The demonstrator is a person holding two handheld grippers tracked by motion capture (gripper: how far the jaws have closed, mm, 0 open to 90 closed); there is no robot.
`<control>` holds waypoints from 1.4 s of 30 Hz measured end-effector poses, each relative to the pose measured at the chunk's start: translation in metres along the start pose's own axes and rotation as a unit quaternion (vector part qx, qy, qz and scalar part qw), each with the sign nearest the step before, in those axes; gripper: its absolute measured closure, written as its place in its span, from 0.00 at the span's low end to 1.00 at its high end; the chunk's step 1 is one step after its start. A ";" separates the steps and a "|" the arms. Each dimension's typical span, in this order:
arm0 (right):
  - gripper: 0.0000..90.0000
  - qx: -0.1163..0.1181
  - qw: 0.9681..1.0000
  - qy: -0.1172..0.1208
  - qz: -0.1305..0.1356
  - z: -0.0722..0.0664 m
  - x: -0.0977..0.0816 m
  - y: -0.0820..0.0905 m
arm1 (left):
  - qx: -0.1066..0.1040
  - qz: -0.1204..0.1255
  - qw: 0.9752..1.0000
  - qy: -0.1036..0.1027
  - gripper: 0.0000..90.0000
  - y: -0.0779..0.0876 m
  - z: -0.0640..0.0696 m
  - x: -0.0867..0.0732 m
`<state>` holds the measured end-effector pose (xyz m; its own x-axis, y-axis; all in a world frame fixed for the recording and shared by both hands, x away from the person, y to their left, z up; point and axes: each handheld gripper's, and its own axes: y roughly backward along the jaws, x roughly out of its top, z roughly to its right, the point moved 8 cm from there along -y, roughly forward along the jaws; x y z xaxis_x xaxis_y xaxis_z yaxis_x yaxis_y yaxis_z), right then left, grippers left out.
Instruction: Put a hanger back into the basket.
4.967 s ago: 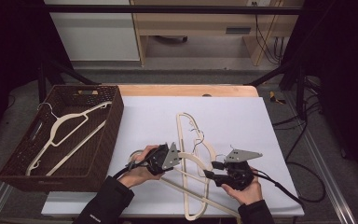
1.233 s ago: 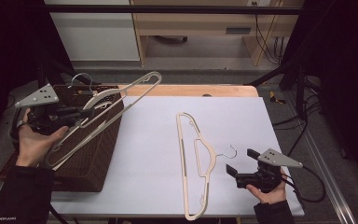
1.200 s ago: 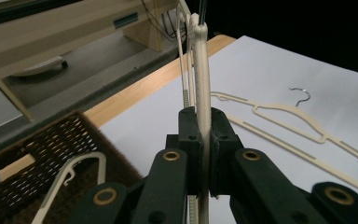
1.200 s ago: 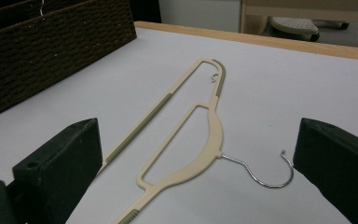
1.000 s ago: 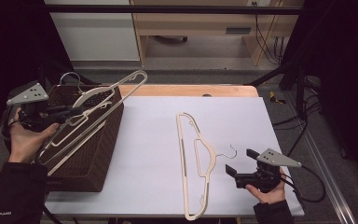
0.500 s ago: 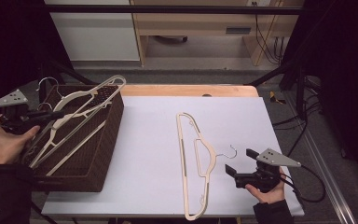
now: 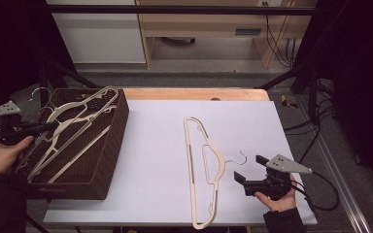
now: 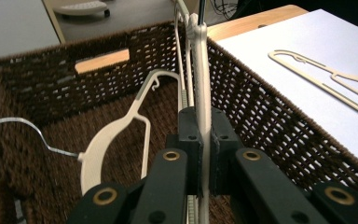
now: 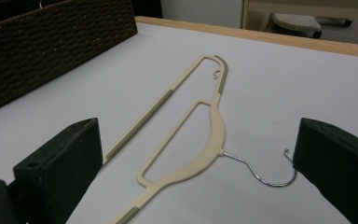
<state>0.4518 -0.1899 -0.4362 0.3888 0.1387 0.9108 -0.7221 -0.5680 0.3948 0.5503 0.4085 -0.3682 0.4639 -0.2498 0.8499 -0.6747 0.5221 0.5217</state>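
My left gripper is shut on a cream plastic hanger that slants over the brown wicker basket, its far end above the basket's rim. In the left gripper view the jaws clamp the hanger's thin bar edge-on. Another cream hanger with a wire hook lies inside the basket. A third cream hanger lies flat on the white table, hook toward my right gripper, which stands open just to its right. In the right gripper view this hanger lies between and beyond the wide jaws, untouched.
The basket stands at the table's left edge, with one hanger lying in it. The white table top spreads between basket and hanger. A wooden strip borders the far edge. Cables trail at the right, off the table.
My left hand has carried its hanger leftward and lower over the basket, so the hanger now sits closer to the rim. The right gripper and the hanger on the table have stayed still.
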 end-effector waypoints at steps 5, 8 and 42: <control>0.02 0.001 1.000 0.002 -0.004 0.000 -0.001 0.000 | -0.004 -0.021 1.000 -0.001 0.95 -0.012 0.007 -0.007; 0.02 0.003 1.000 0.002 -0.004 -0.001 -0.001 0.000 | -0.004 -0.033 0.999 0.008 0.95 -0.021 0.008 -0.015; 0.02 -0.002 1.000 0.002 -0.007 0.000 -0.001 -0.001 | 0.107 0.035 0.993 0.041 0.46 -0.007 0.027 -0.015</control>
<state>0.4521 -0.1895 -0.4379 0.3961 0.1494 0.9060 -0.7191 -0.5631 0.4072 0.5326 0.3864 -0.3830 0.4514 -0.1466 0.8802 -0.8095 0.3477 0.4731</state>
